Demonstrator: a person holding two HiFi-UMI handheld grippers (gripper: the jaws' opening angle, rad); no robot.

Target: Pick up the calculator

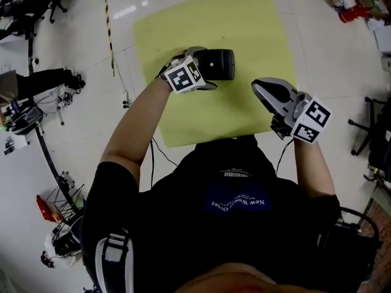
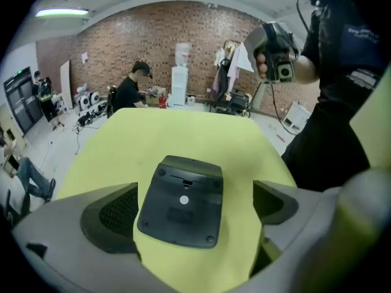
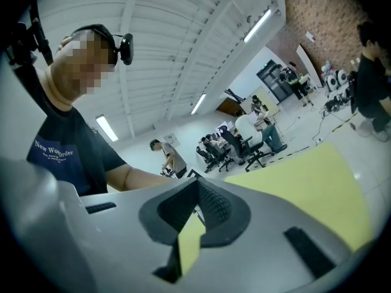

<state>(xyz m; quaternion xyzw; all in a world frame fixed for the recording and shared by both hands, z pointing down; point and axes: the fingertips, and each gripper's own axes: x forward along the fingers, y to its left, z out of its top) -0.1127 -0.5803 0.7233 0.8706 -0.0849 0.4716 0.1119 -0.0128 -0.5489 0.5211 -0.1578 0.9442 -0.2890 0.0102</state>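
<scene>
The black calculator (image 2: 181, 201) lies face down on the yellow-green table (image 2: 183, 133), its back panel with a small white dot facing up. My left gripper (image 2: 195, 187) is open, one jaw on each side of the calculator, and neither pad presses on it. From the head view the calculator (image 1: 220, 65) shows dark just past the left gripper (image 1: 211, 68) and its marker cube. My right gripper (image 1: 259, 85) hovers over the table's near right edge, shut and empty. In its own view the right gripper (image 3: 197, 191) points level, pads together.
The table (image 1: 232, 23) stands on a pale tiled floor. Cables and equipment (image 1: 36, 96) lie at the left, with striped tape (image 1: 109, 23) on the floor. Office chairs (image 1: 376, 127) stand at the right. A person (image 2: 129, 92) sits at desks by the brick wall.
</scene>
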